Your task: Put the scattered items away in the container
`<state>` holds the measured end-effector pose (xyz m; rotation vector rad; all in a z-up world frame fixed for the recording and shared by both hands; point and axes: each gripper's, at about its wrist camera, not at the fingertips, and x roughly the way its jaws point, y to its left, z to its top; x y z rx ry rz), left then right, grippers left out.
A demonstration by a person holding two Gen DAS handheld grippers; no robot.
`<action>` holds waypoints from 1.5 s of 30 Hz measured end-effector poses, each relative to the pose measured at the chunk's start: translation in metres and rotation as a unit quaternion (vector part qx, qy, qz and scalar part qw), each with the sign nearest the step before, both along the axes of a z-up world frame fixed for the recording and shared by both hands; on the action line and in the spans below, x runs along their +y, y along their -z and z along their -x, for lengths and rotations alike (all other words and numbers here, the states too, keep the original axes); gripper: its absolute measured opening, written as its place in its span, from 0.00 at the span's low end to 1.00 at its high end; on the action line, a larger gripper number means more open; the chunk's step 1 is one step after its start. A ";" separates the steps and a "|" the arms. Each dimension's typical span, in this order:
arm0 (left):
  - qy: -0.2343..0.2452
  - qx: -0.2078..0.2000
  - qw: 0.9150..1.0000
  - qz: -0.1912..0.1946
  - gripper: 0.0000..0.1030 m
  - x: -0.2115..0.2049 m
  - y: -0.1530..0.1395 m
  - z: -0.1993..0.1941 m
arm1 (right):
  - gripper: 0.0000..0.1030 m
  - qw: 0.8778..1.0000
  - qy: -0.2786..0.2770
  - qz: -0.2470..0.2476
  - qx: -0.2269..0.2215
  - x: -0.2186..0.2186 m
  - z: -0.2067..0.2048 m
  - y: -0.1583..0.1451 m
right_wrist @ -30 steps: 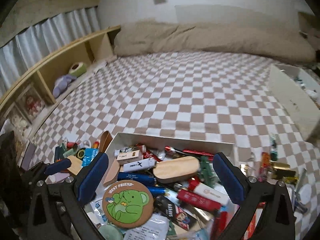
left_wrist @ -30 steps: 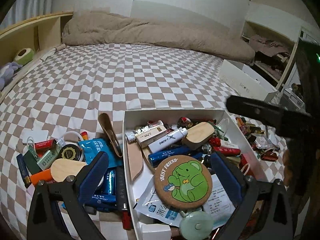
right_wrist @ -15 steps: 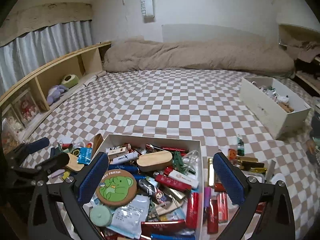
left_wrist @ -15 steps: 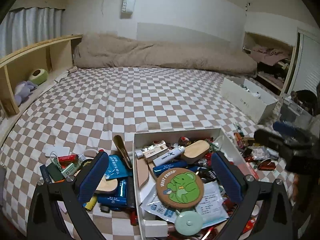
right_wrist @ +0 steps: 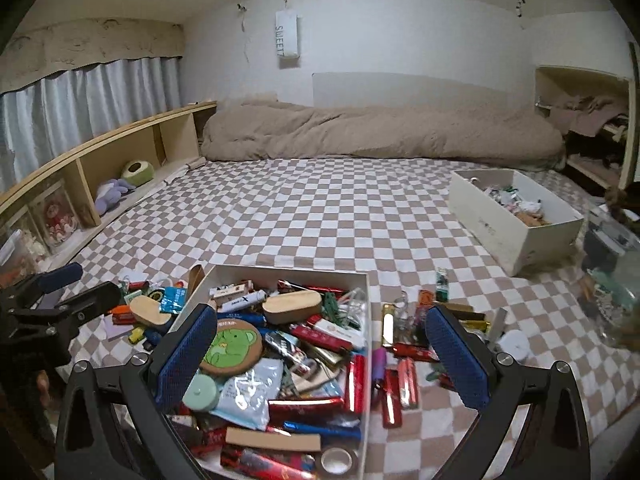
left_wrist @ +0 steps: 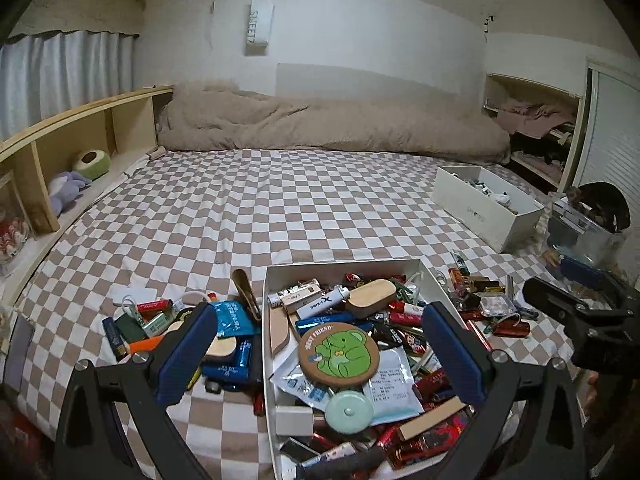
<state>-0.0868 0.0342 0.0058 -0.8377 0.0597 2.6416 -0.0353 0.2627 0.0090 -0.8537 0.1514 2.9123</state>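
A white box (left_wrist: 267, 320) (right_wrist: 366, 320) on the checkered bed holds a heap of small items, with a round green-elephant coaster (left_wrist: 338, 353) (right_wrist: 232, 346) on top. Loose items lie in a pile to its left (left_wrist: 168, 320) (right_wrist: 140, 316) and in another to its right (left_wrist: 484, 300) (right_wrist: 404, 344). My left gripper (left_wrist: 318, 354) is open and empty, held above the box's left side. My right gripper (right_wrist: 320, 356) is open and empty, above the box's right side. Each gripper shows at the edge of the other's view.
A second white box (left_wrist: 486, 208) (right_wrist: 512, 220) with odds and ends stands at the right. A beige duvet (left_wrist: 328, 128) lies at the bed's far end. A wooden shelf (left_wrist: 72, 148) runs along the left. A clear bin (left_wrist: 584, 232) sits at far right.
Both grippers have pulled back and up from the box, so more of the bed and room shows. Both stayed open and empty.
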 end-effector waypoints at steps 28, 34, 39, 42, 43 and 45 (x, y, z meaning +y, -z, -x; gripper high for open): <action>-0.001 0.027 0.999 0.016 1.00 -0.011 -0.014 -0.075 | 1.00 0.999 0.032 -0.035 0.003 0.000 -0.077 -0.007; -0.002 0.032 0.999 0.021 1.00 -0.013 -0.015 -0.082 | 1.00 0.999 0.037 -0.034 0.002 0.001 -0.083 -0.007; -0.005 0.032 0.999 0.024 1.00 -0.016 -0.014 -0.086 | 1.00 0.999 0.040 -0.030 0.001 0.002 -0.087 -0.006; -0.008 0.031 0.999 0.026 1.00 -0.016 -0.014 -0.087 | 1.00 0.999 0.040 -0.031 0.001 0.001 -0.089 -0.007; -0.009 0.030 0.999 0.026 1.00 -0.016 -0.013 -0.088 | 1.00 0.999 0.039 -0.032 0.001 0.001 -0.090 -0.007; -0.009 0.030 0.999 0.026 1.00 -0.016 -0.013 -0.089 | 1.00 0.999 0.038 -0.033 0.001 0.000 -0.090 -0.007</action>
